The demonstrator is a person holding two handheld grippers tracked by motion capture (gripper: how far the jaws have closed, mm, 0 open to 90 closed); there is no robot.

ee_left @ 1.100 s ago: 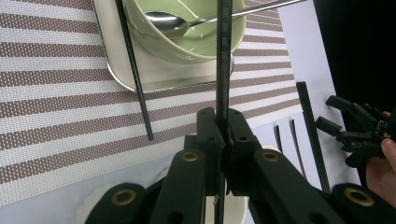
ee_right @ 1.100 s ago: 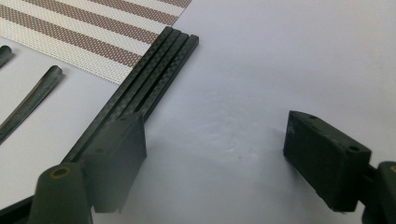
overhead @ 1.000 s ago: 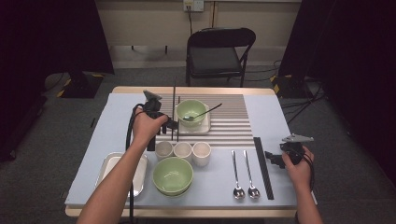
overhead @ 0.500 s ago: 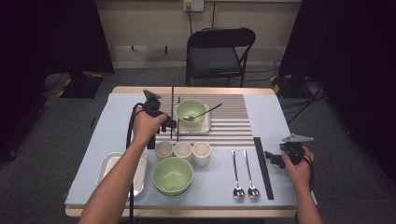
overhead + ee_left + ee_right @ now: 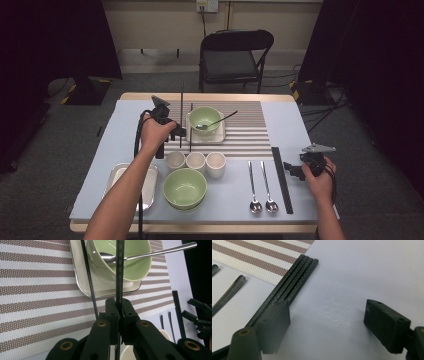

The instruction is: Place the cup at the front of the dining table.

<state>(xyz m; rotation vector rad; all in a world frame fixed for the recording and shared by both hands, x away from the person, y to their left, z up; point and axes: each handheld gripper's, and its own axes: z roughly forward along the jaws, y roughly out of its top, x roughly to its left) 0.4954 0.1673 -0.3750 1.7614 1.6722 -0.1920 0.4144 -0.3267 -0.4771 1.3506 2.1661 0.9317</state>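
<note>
High view: my left gripper [image 5: 176, 131] sits over the striped placemat [image 5: 250, 131] toward the far edge of the tabletop, clamped on one black chopstick [image 5: 181, 102] that points away toward the far edge. A second chopstick [image 5: 190, 127] lies flat on the mat just beside it, next to the small tray [image 5: 220, 136] with the green bowl [image 5: 205, 119] and its spoon [image 5: 220, 121]. Three white cups [image 5: 196, 161] line up nearer me, and a bigger green bowl [image 5: 185, 187] sits by the near edge. My right gripper [image 5: 292, 169] hovers near the right edge, just beside a bundle of black chopsticks [image 5: 281, 180], with two spoons [image 5: 262, 185] to their left.

Left gripper view: jaws pinched narrow on the chopstick [image 5: 119, 277], which runs up across the green bowl [image 5: 130, 267]. The loose chopstick [image 5: 89, 280] lies on the mat along the tray's [image 5: 82, 287] edge.

Right gripper view: jaws wide apart, nothing between them, bare tabletop [image 5: 352, 285] underneath. The chopstick bundle [image 5: 292, 282] runs just behind the left-hand jaw.
</note>
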